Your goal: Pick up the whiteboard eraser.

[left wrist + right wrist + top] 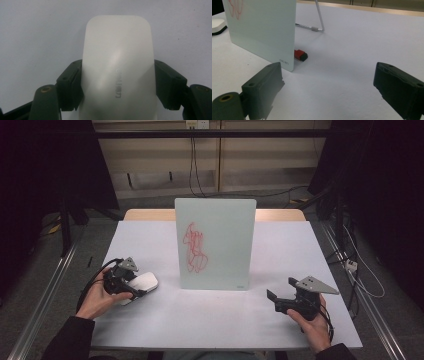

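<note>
While the white-covered table [210, 320] is carrying everything in reach, the upright whiteboard [215, 242] is standing near its middle, facing the person, with a red scribble [194, 248] sitting on the left half of its face. Seen from the right gripper view, a thin wire stand [320, 18] is propping the board from behind, and a small red and black thing [300, 55], perhaps a marker cap, is lying on the table just behind the board's lower corner.

The white eraser [142, 283] is lying flat on the table to the left of the board and a little nearer the person, apart from the board. The left gripper [131, 282] is clamping it: in the left gripper view its jaws are pressing on the two long sides of the eraser [117, 72], whose long axis is running straight out away from the hand, so the free end is pointing forward. The scribble is lying up and to the right of that grip, and the left hand [97, 297] is by far the nearer one to it; my judgement is that the coming move is calling for a lift and a swing rightward onto the board's face.

The right gripper [281, 295] is resting at the table's right side, pointing toward the board, its jaws standing wide apart with nothing between them.
</note>
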A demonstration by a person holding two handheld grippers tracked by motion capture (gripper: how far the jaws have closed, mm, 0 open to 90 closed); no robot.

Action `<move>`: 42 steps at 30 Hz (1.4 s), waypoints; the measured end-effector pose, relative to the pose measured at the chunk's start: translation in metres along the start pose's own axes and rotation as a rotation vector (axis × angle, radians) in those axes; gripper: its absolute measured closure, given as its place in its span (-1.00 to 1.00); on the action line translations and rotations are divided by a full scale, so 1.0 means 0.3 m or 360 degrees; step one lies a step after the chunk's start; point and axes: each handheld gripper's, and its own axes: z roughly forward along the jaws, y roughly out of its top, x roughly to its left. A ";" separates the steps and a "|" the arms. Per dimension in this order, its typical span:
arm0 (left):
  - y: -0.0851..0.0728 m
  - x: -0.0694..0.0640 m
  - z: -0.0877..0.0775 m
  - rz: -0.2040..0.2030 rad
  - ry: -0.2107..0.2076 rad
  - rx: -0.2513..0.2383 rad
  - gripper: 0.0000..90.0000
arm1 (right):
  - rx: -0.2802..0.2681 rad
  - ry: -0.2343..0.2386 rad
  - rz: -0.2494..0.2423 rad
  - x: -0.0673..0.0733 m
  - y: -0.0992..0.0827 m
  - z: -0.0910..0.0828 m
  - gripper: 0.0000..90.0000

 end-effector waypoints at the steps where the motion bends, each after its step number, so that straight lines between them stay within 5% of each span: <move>1: -0.001 0.000 0.000 -0.0001 -0.0001 -0.0003 -0.32 | 0.0001 0.0001 -0.0001 0.000 0.000 0.000 -0.81; 15: 0.009 -0.010 -0.020 -0.0080 0.0010 -0.0049 -0.31 | 0.0003 -0.0001 0.0002 0.001 0.000 0.001 -0.82; 29: 0.009 -0.043 -0.070 -0.0199 0.0102 -0.0310 -0.31 | 0.0012 0.0003 0.0007 0.003 0.002 0.010 -0.82; 34: 0.016 -0.072 -0.098 -0.0224 0.0105 -0.0456 -0.31 | 0.0021 0.0003 0.0014 0.000 0.001 0.012 -0.82; 37: 0.021 -0.078 -0.098 -0.0257 0.0065 -0.0482 -0.31 | 0.0023 0.0014 0.0003 0.000 0.000 0.013 -0.82; 42: 0.030 -0.109 -0.102 -0.0265 0.0107 -0.0534 -0.31 | 0.0018 0.0016 0.0001 0.005 0.001 0.012 -0.82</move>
